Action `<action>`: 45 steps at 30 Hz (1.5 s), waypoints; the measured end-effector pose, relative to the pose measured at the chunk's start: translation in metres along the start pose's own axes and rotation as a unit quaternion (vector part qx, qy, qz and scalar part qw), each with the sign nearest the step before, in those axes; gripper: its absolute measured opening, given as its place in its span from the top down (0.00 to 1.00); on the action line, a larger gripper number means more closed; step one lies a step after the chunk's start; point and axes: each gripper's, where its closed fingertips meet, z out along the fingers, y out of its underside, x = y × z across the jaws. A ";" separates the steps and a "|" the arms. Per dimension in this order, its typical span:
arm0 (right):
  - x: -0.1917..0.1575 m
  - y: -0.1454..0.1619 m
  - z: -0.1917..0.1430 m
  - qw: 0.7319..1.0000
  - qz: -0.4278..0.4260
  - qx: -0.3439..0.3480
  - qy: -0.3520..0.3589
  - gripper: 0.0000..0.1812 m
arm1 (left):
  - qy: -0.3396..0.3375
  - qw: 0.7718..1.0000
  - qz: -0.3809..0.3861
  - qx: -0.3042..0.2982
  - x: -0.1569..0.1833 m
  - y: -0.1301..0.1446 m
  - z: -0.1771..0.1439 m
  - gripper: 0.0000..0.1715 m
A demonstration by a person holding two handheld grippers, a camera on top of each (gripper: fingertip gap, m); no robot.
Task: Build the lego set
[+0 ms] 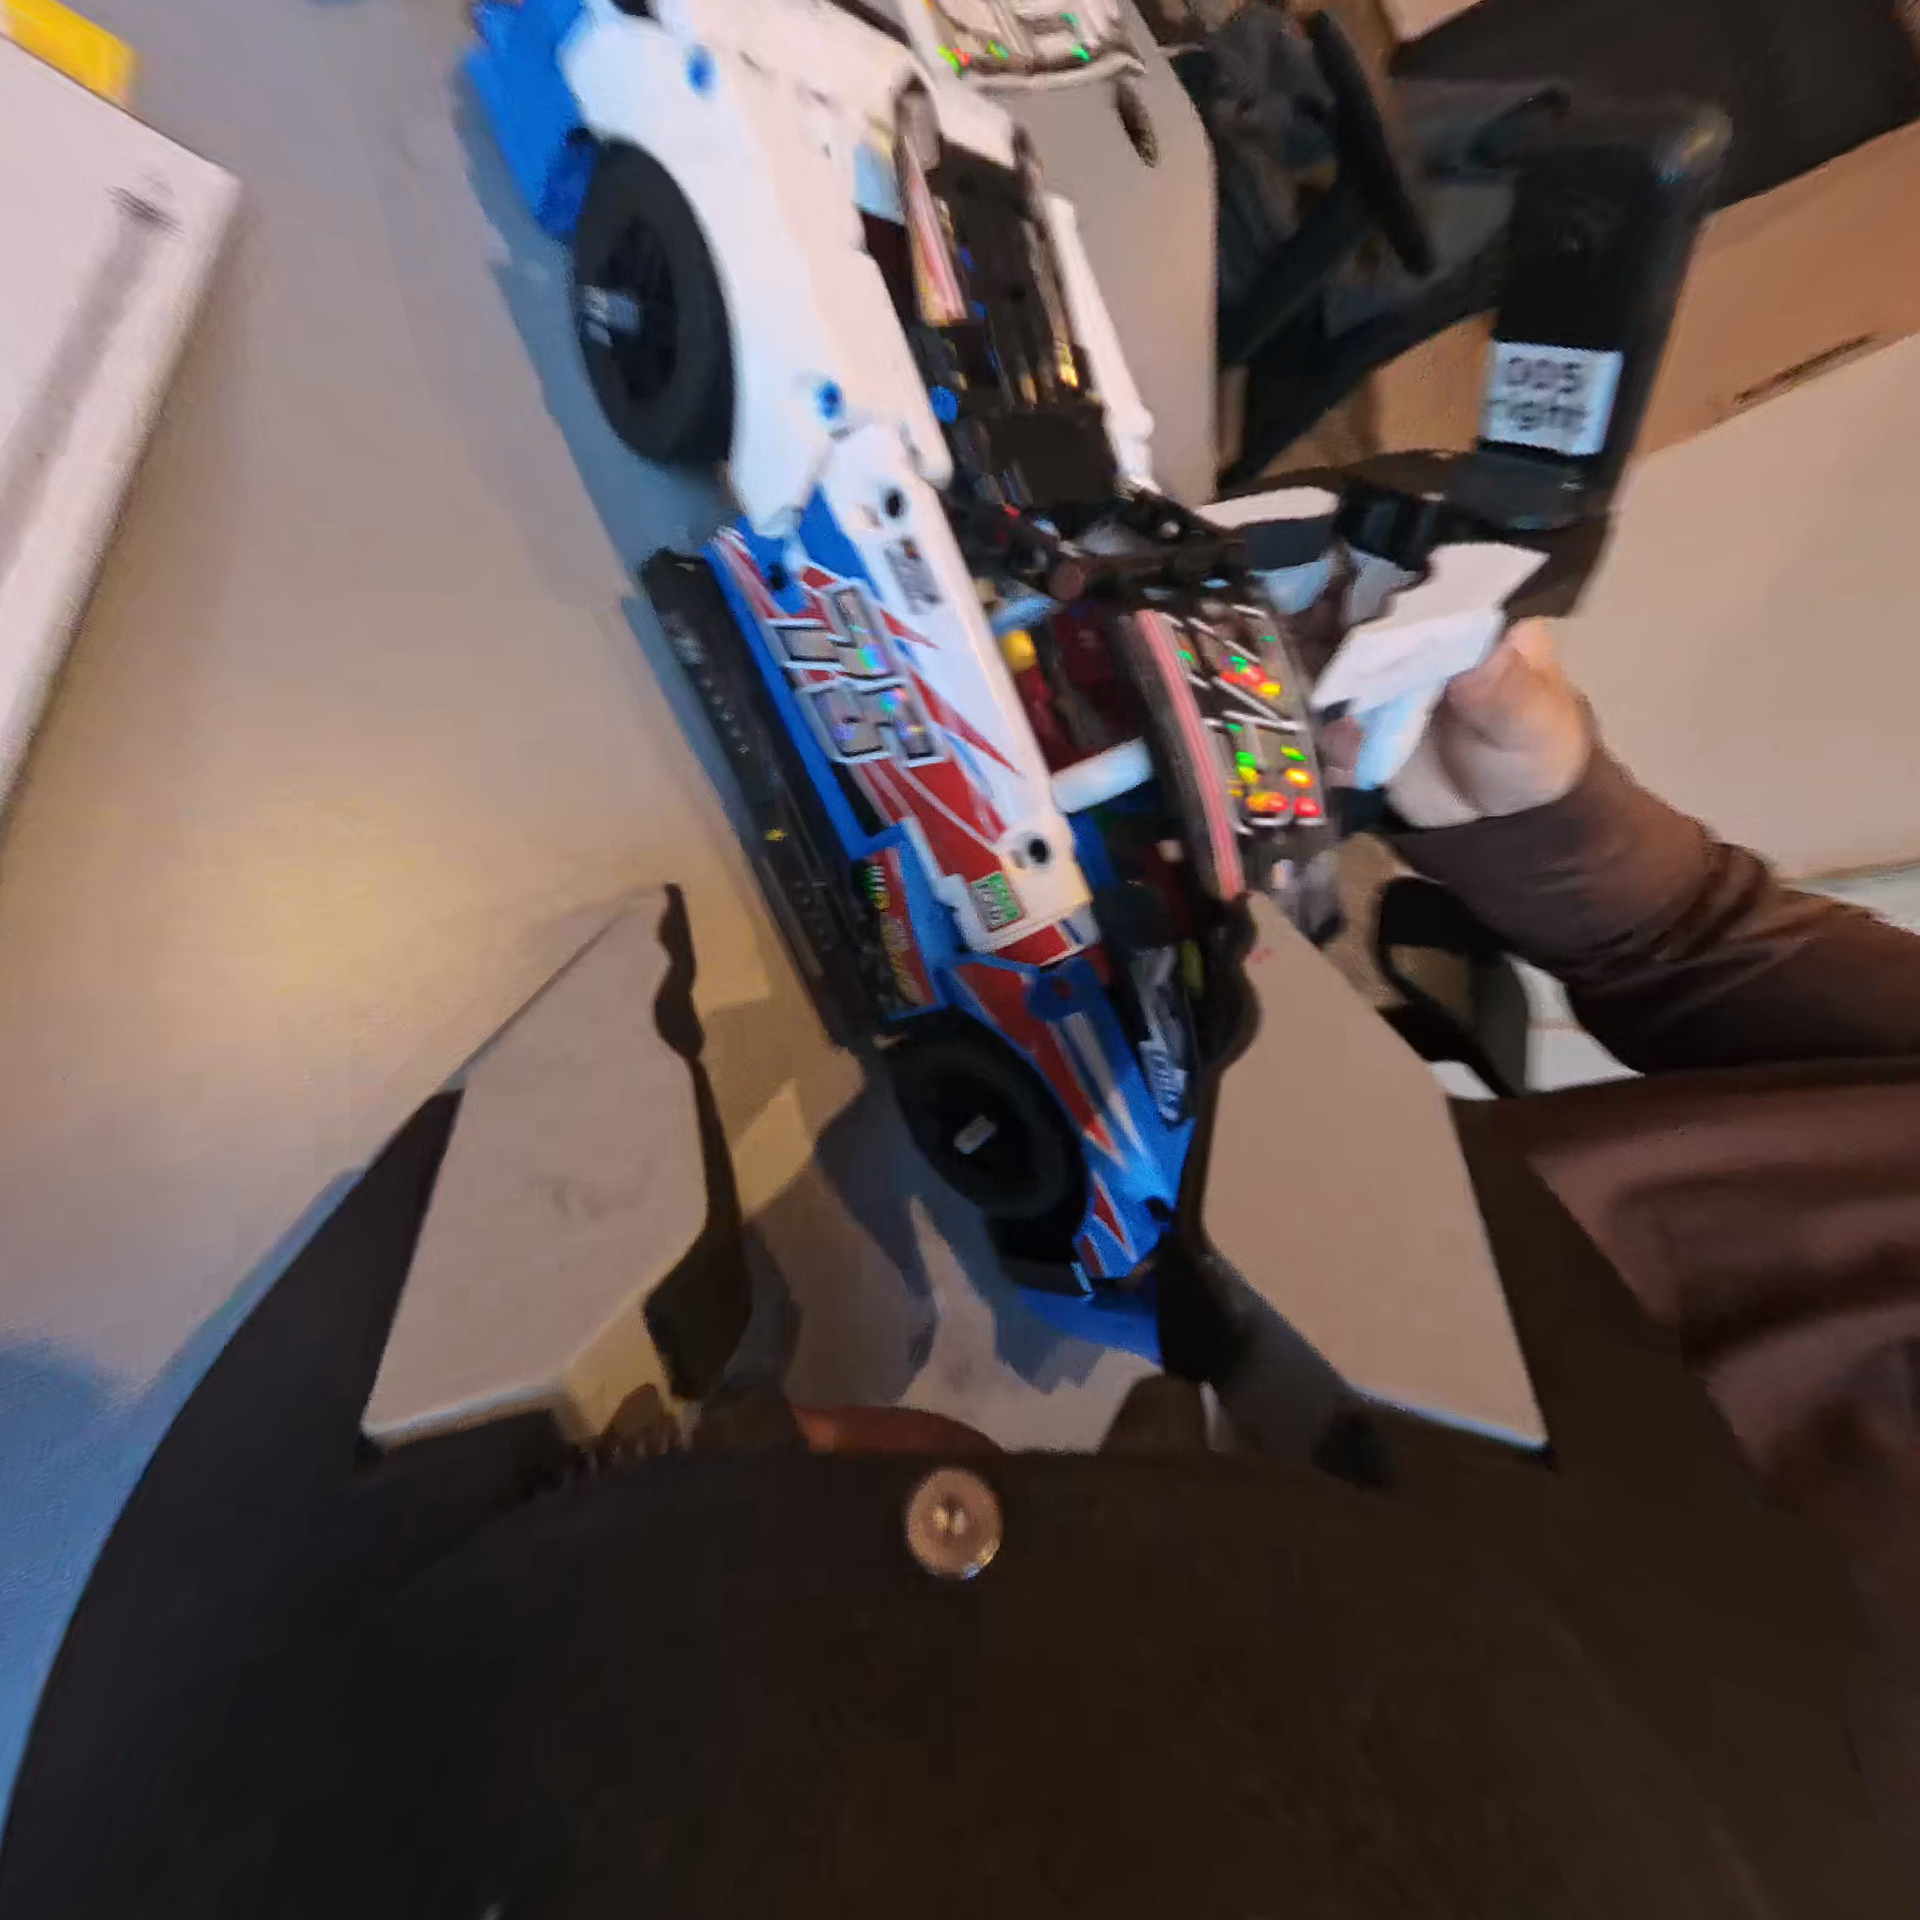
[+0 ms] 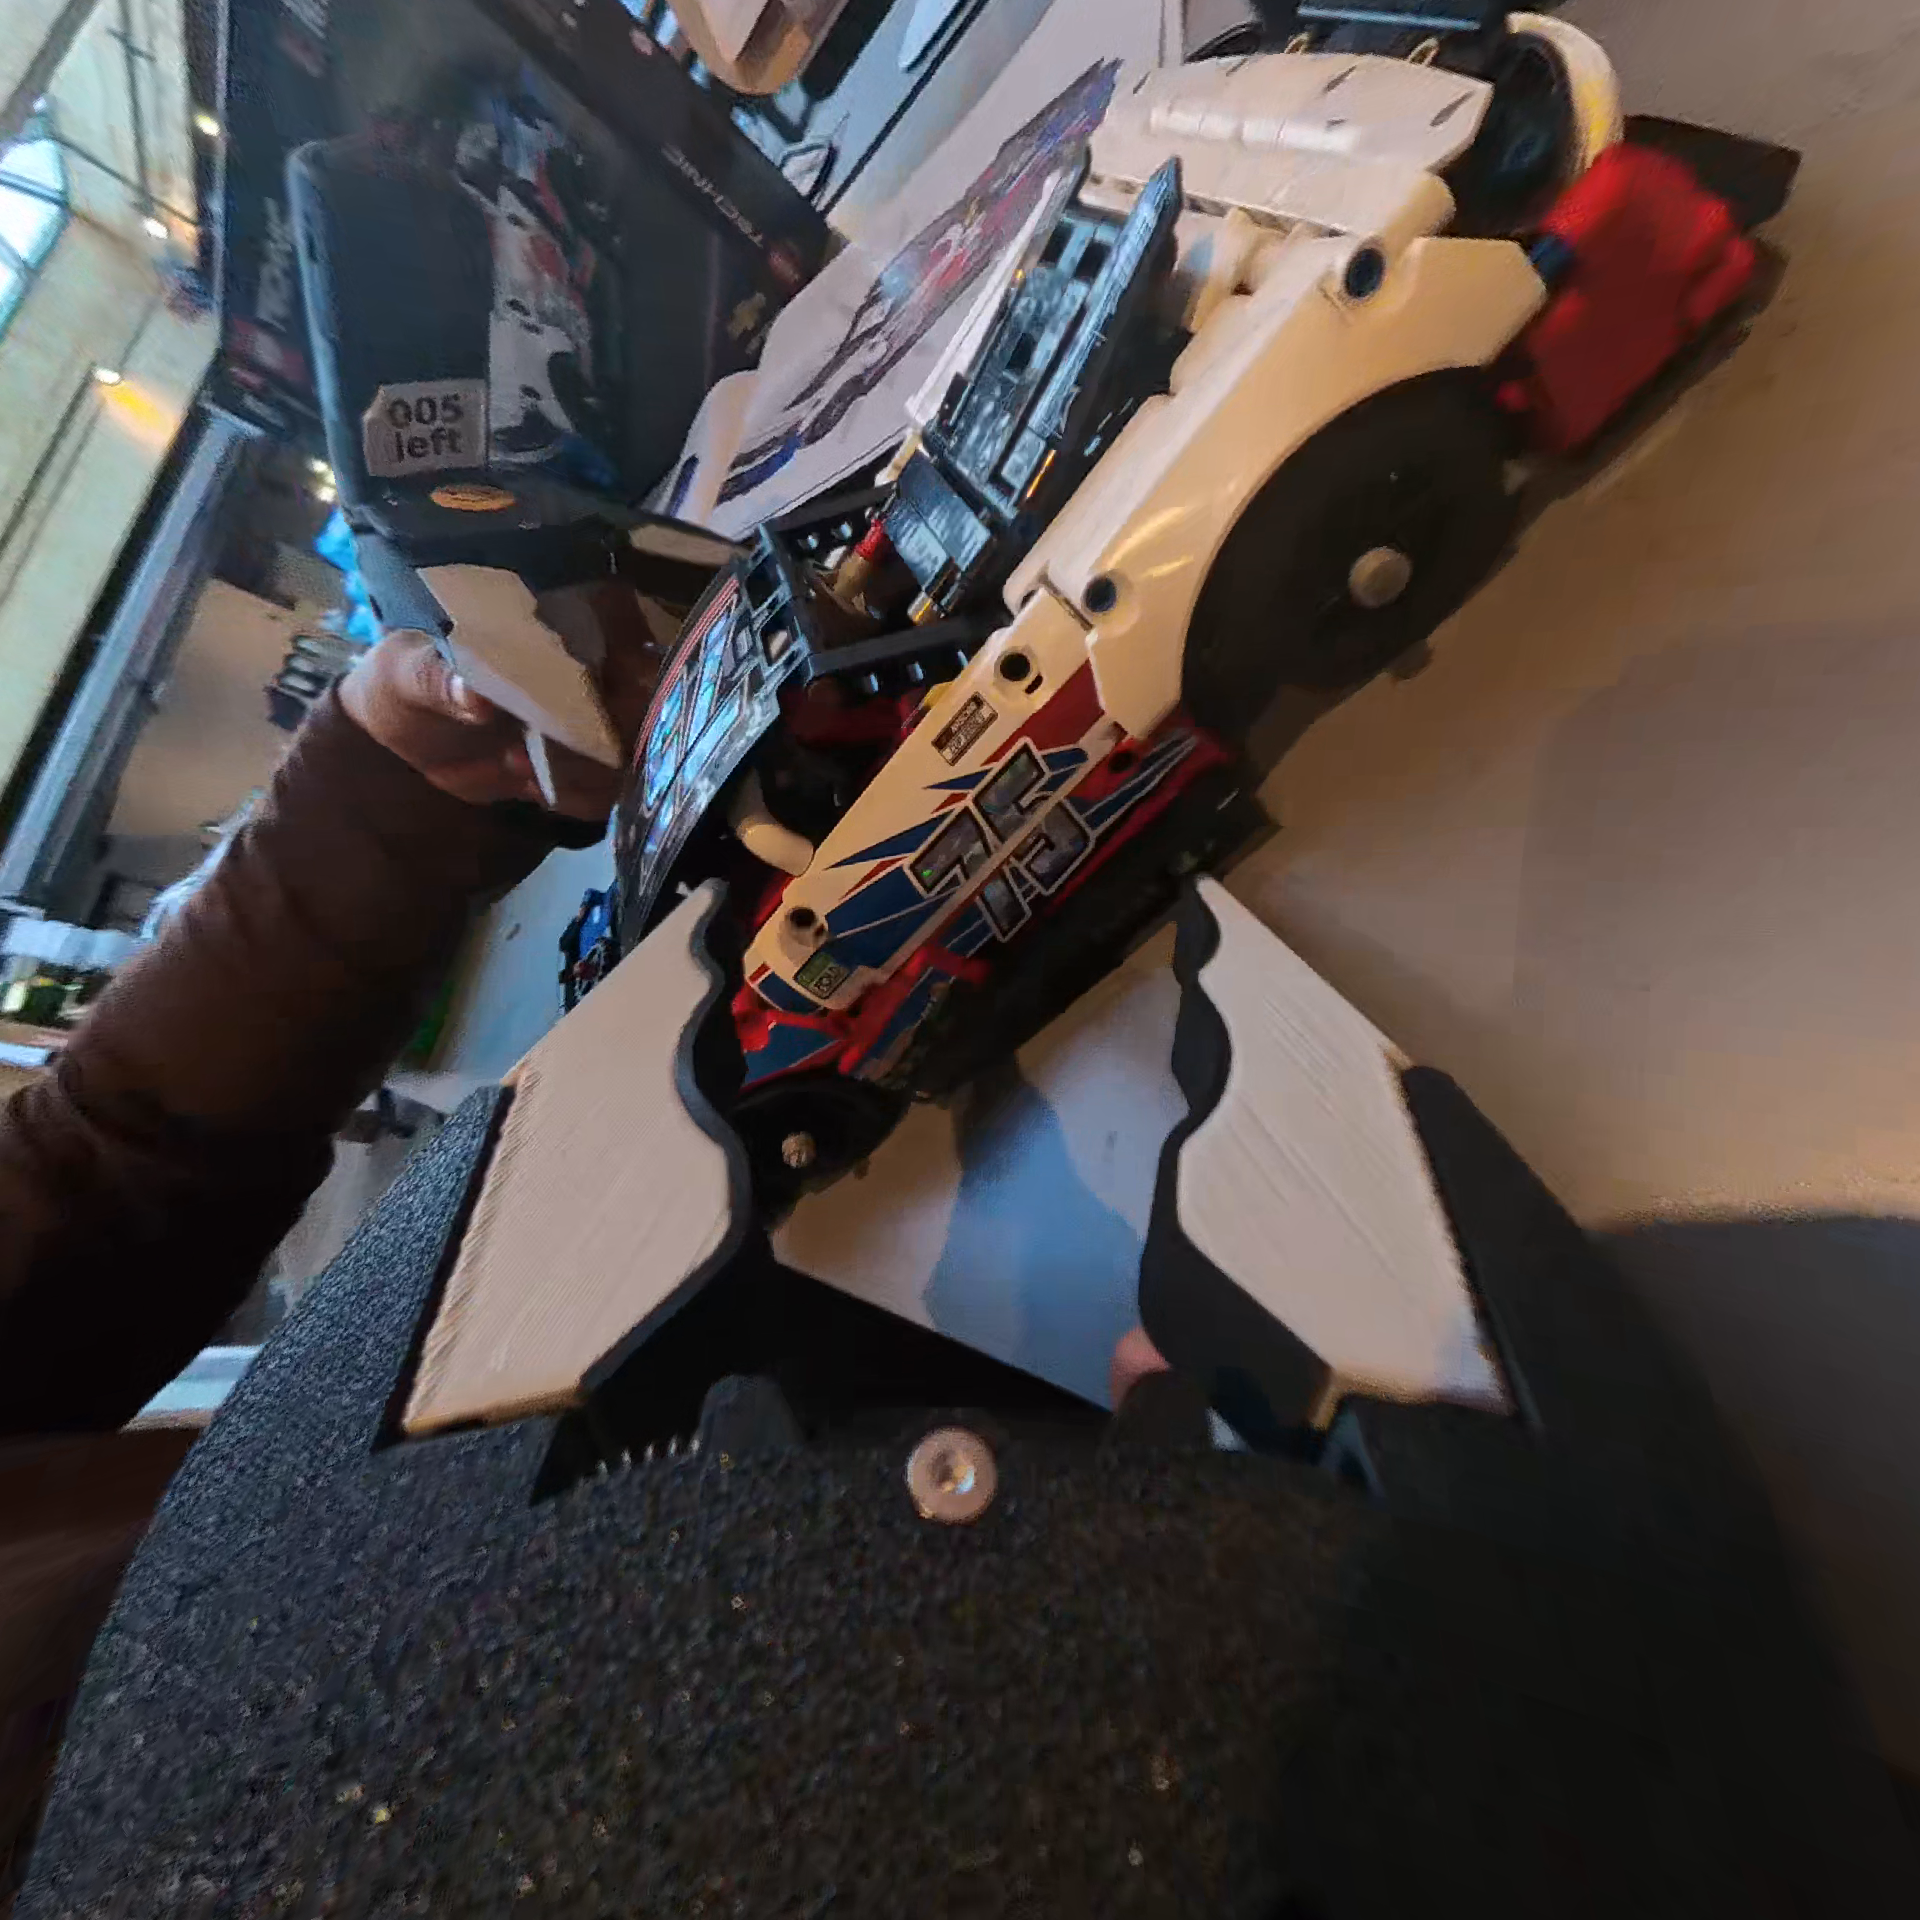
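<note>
The lego car [image 1: 894, 644], white with blue and red striped side panels and black wheels, stands on the pale counter [image 1: 312, 727] between the two grippers. Its black roof panel [image 1: 1226, 727], covered with shiny stickers, is tilted up over the open cabin, where black and red inner parts show.

In the left wrist view the left gripper [image 1: 956, 1039] has its jaws wide; the car's blue nose and one front wheel lie in the gap between them, and contact cannot be told through the blur. In the right wrist view the right gripper [image 2: 956, 987] also has its jaws wide, with the car's red-and-blue lower side and a wheel between them; the inner finger lies close against the body.

A hand [image 1: 1496, 727] in a brown sleeve [image 1: 1662, 935] holds the right gripper's handle. On the far side lie the dark set box [image 2: 499, 208], a printed booklet [image 2: 914, 343] and cardboard boxes [image 1: 1766, 312].
</note>
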 end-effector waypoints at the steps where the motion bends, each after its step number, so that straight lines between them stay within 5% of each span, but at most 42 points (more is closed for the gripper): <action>1: 0.000 0.000 0.002 1.000 -0.006 0.000 0.012 0.55 | 0.030 0.999 -0.008 -0.005 0.008 0.003 0.005 0.47; 9: -0.006 -0.002 0.006 0.995 -0.063 -0.070 0.016 0.53 | -0.028 0.999 -0.021 0.038 0.035 0.021 0.015 0.36; 13: -0.005 -0.018 0.012 0.991 -0.097 -0.095 0.006 0.56 | -0.048 0.994 -0.061 0.074 0.047 0.033 0.022 0.40; 20: 0.012 -0.010 0.016 0.965 -0.105 -0.237 -0.044 0.56 | -0.092 0.971 -0.121 0.183 0.041 0.021 0.023 0.42; 26: 0.012 -0.024 -0.009 0.967 -0.145 -0.207 0.000 0.57 | -0.081 0.980 -0.056 0.174 0.041 0.020 -0.002 0.55; 29: 0.003 -0.019 -0.047 0.980 -0.144 -0.133 0.030 0.57 | -0.095 0.981 0.019 0.170 0.029 -0.017 -0.045 0.49; 33: -0.022 0.037 -0.074 0.998 -0.045 -0.048 0.019 0.59 | -0.105 0.971 0.179 0.121 0.003 -0.097 -0.058 0.50; 37: -0.054 0.092 -0.053 0.997 0.070 -0.006 -0.025 0.57 | -0.050 0.980 0.191 0.031 -0.045 -0.144 -0.015 0.50; 39: -0.058 0.097 -0.037 0.993 0.111 0.025 -0.026 0.56 | -0.002 0.985 0.170 -0.026 -0.057 -0.141 0.004 0.53; 42: -0.059 0.093 -0.019 0.987 0.147 0.051 -0.036 0.54 | 0.093 0.975 0.144 -0.139 -0.043 -0.101 0.018 0.56; 45: -0.052 0.096 -0.018 0.983 0.163 0.075 -0.030 0.64 | 0.065 0.970 0.178 -0.150 -0.046 -0.085 0.021 0.57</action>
